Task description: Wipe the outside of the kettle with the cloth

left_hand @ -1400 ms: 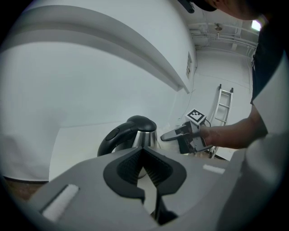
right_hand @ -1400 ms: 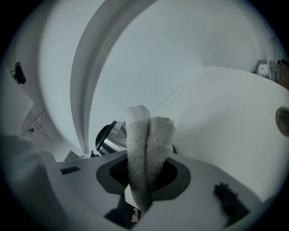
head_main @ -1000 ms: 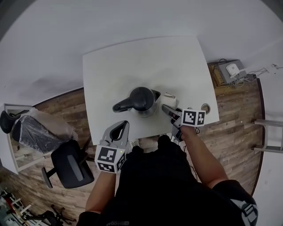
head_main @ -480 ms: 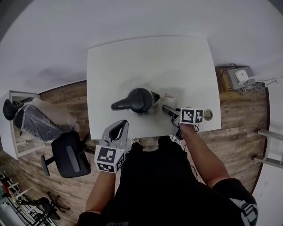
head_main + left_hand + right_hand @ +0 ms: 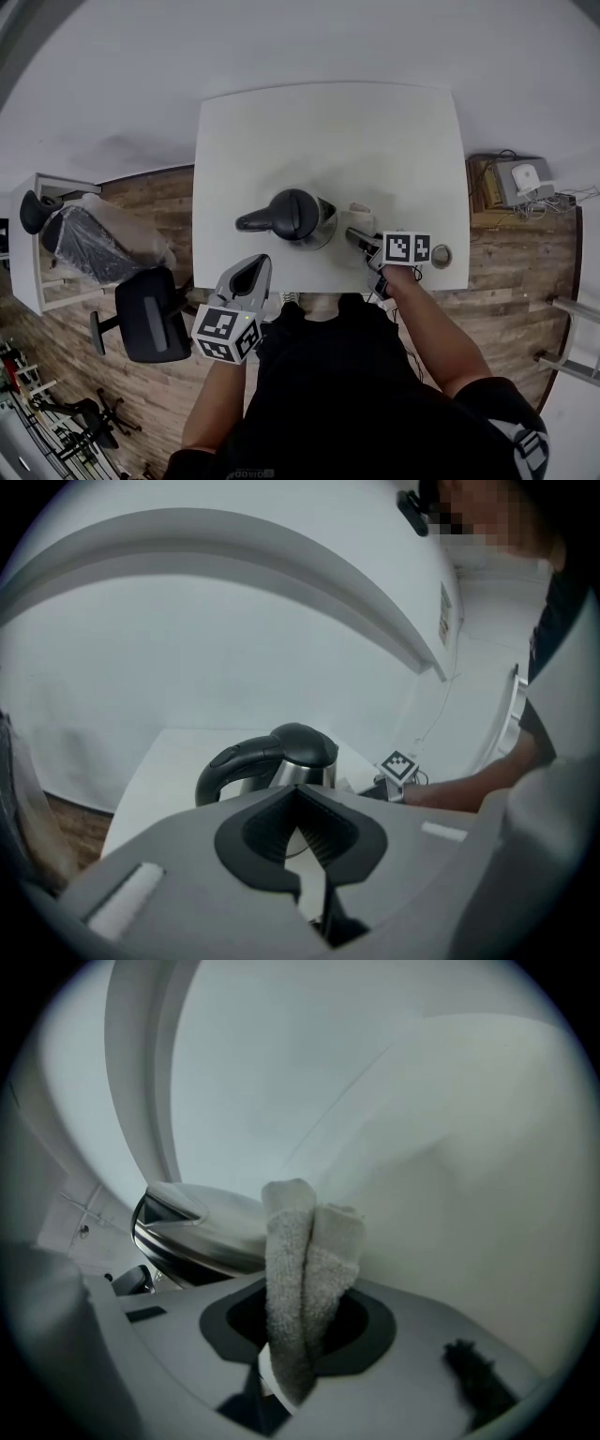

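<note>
Your right hand-held gripper is clamped on the cloth. The cloth is a pale folded terry strip. It stands up out of the jaws, with its lower end hanging below them.

The kettle stands upright on the white counter, close to the edge nearest you. Its black lid is on, and in the head view its black handle points to your left. Its steel body shows in the right gripper view, just beside the cloth on the left. That view does not show whether the cloth is touching the steel.

In the head view the right hand-held gripper sits at the kettle's right side, low over the counter. The cloth lies between its jaw tips and the kettle.

Your left hand-held gripper has its jaws together at the tips, with nothing between them. It is held at the counter's near edge, apart from the kettle and aimed at the handle side.

A black office chair stands on the wooden floor, to the left of the counter.
</note>
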Available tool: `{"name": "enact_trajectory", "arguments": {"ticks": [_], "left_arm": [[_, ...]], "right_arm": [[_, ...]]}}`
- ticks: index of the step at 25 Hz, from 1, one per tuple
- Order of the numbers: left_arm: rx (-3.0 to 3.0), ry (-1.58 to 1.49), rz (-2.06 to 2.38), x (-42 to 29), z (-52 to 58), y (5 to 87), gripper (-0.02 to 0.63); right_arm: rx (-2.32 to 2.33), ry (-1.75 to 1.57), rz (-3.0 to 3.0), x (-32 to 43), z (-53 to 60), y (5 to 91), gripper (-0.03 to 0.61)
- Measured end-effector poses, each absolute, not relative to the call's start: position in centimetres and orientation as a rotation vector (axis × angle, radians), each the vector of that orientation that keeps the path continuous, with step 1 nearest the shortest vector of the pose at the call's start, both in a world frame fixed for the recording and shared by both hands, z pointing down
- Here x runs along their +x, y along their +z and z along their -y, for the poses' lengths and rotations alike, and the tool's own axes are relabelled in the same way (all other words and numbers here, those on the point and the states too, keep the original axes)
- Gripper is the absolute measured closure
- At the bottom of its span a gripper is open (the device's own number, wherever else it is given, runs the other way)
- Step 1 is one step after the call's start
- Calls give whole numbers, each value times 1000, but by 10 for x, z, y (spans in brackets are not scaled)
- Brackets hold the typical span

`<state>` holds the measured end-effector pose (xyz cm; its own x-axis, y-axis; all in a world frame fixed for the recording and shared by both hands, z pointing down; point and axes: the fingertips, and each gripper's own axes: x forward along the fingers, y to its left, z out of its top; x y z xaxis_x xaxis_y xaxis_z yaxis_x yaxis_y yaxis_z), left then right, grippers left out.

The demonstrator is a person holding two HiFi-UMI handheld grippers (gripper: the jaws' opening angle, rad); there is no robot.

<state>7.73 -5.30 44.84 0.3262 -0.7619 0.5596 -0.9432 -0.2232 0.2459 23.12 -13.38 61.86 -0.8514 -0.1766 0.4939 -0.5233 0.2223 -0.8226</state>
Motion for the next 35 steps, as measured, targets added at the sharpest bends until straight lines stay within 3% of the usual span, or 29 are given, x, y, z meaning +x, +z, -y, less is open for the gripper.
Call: {"name": "enact_trajectory", "arguments": {"ticks": [3,17,26,35], "left_arm": [[1974,290,1495,76,54,440,609],[2028,412,1660,84,52,411,609],[2048,433,1685,60,53,418,609],[2097,464,1652,32,55,436,609]], "right_arm": [[620,1662,2242,234,138,606,482],[445,1453,2527,238,153,501,482],[320,866,2620,215,174,436,482],[131,278,2392,181,178,426,482]]}}
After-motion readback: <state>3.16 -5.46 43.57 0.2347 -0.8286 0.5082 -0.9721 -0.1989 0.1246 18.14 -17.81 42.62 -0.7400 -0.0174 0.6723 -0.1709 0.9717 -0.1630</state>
